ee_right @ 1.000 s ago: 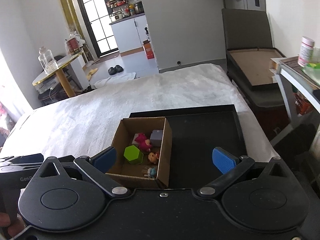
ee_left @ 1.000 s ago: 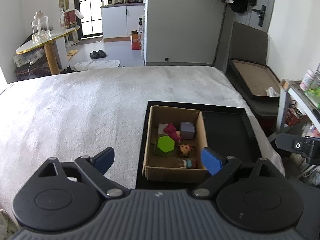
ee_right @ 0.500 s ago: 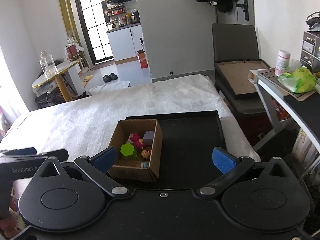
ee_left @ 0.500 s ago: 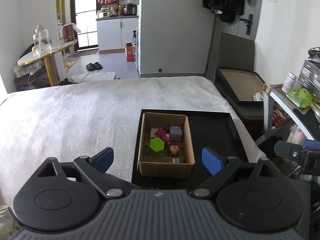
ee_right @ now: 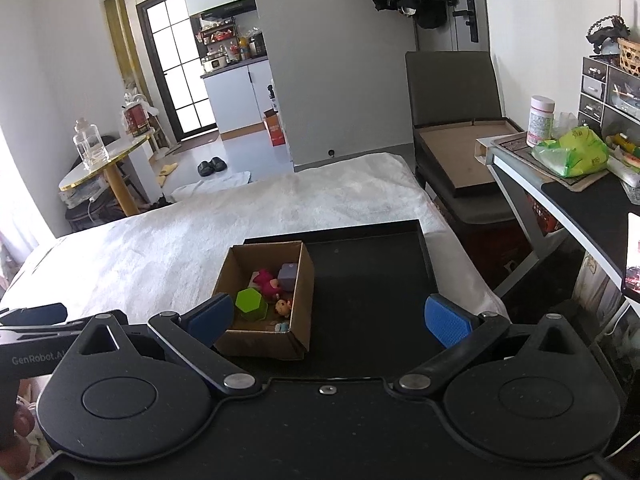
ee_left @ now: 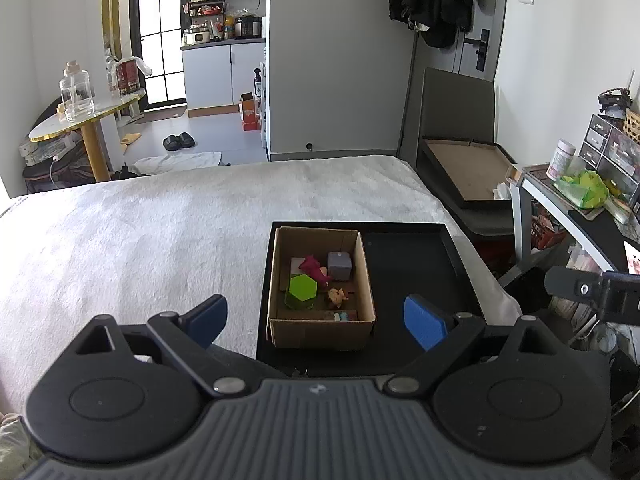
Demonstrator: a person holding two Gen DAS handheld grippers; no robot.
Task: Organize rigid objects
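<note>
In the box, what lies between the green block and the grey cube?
In the left wrist view, a magenta toy figure lies between the green block and the grey cube inside the cardboard box.

Matt cardboard box (ee_left: 322, 334), fleecy blanket (ee_left: 160, 236)

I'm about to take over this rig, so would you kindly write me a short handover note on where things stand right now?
Left hand-held gripper: open, holding nothing, raised above the near end of the box.
Right hand-held gripper: open, holding nothing, over the tray.
Cardboard box stands in the left part of the black tray on the white blanket.
In the box: green hexagonal block, grey cube, magenta toy, small doll figure, another small figure at the near wall.
Done: no loose pieces visible outside the box.
Left: probably only checking.
</note>
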